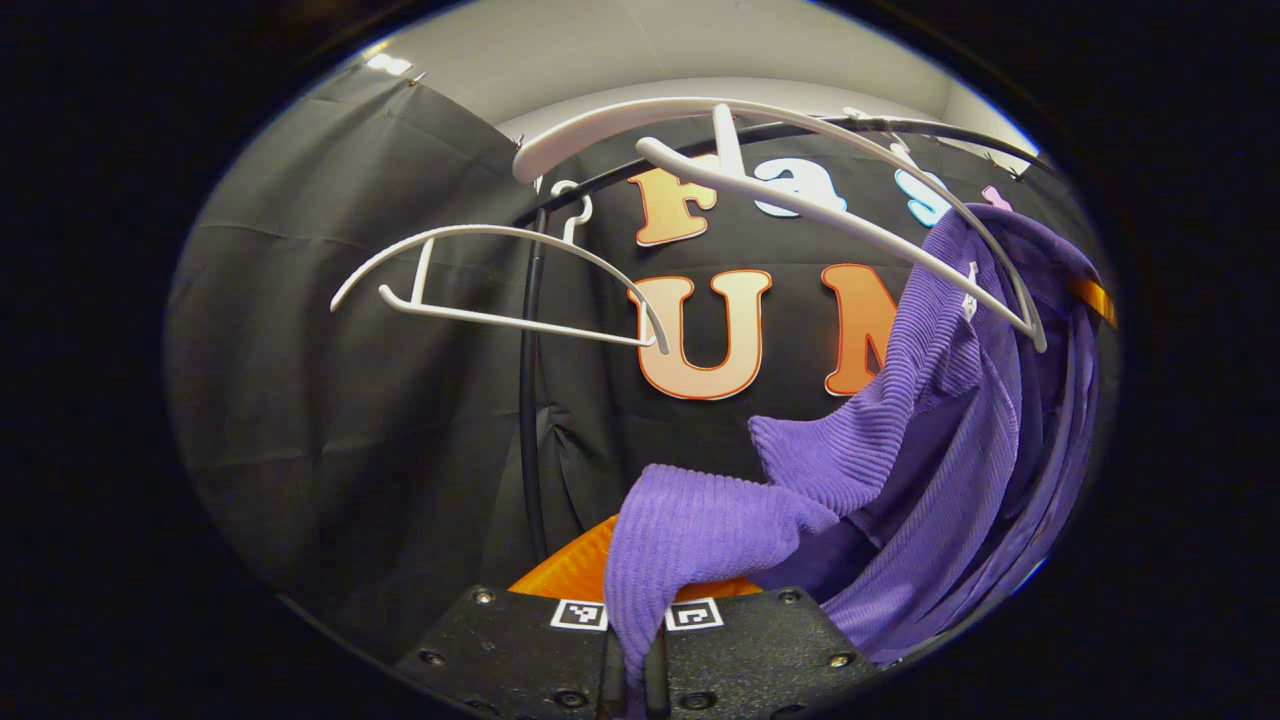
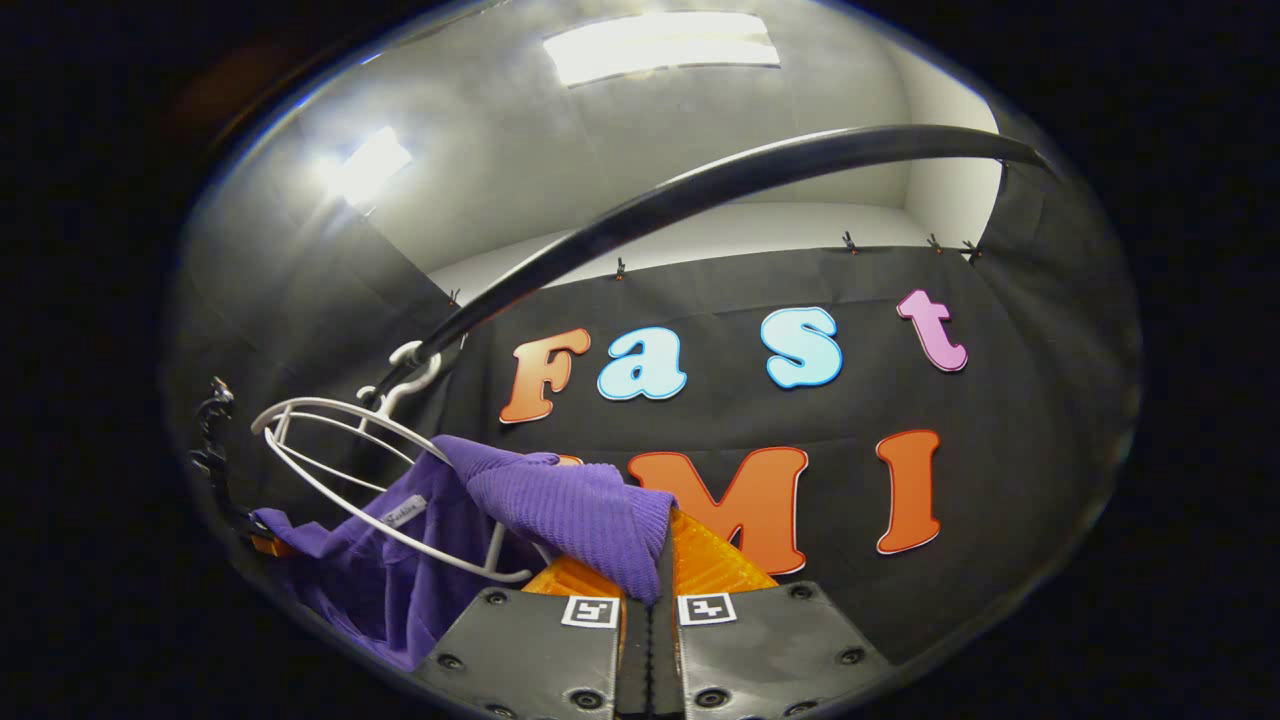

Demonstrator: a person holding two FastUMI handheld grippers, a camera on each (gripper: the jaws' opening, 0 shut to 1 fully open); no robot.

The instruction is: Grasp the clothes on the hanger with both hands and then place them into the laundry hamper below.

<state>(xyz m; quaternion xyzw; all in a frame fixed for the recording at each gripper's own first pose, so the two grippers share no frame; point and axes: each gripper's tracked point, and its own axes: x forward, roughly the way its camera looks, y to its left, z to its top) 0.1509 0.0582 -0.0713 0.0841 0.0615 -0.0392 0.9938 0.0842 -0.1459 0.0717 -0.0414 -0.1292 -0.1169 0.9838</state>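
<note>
1. Left gripper view: we see the purple garment (image 1: 930, 420), ribbed knit, partly off the white hanger (image 1: 800, 190). One side still hangs under the hanger's arm at right; the other side is pulled down & fwd to the left gripper (image 1: 637, 650).
2. Left gripper is clenched on the garment: a fold of cloth runs down btwn its two fingers, both pressing on it.
3. Right gripper view: we see the same garment (image 2: 560, 500) w/ a fold drawn over to the right gripper (image 2: 648, 640). Fingers are closed together & the cloth edge goes into the seam btwn them, so it's grasping the garment too.
4. The rest of the garment drapes low at left in this view, w/ the hanger's white loop (image 2: 350, 470) lying across it.
5. Hanger hook sits on the black rail (image 2: 700, 190), which curves overhead.
6. Left gripper view also has a second, bare white hanger (image 1: 480, 280) on the same rail (image 1: 930, 130), just beside the first, plus a black upright pole (image 1: 528, 400) of the rack.
7. Behind all: black cloth wall (image 1: 330, 350).
</note>
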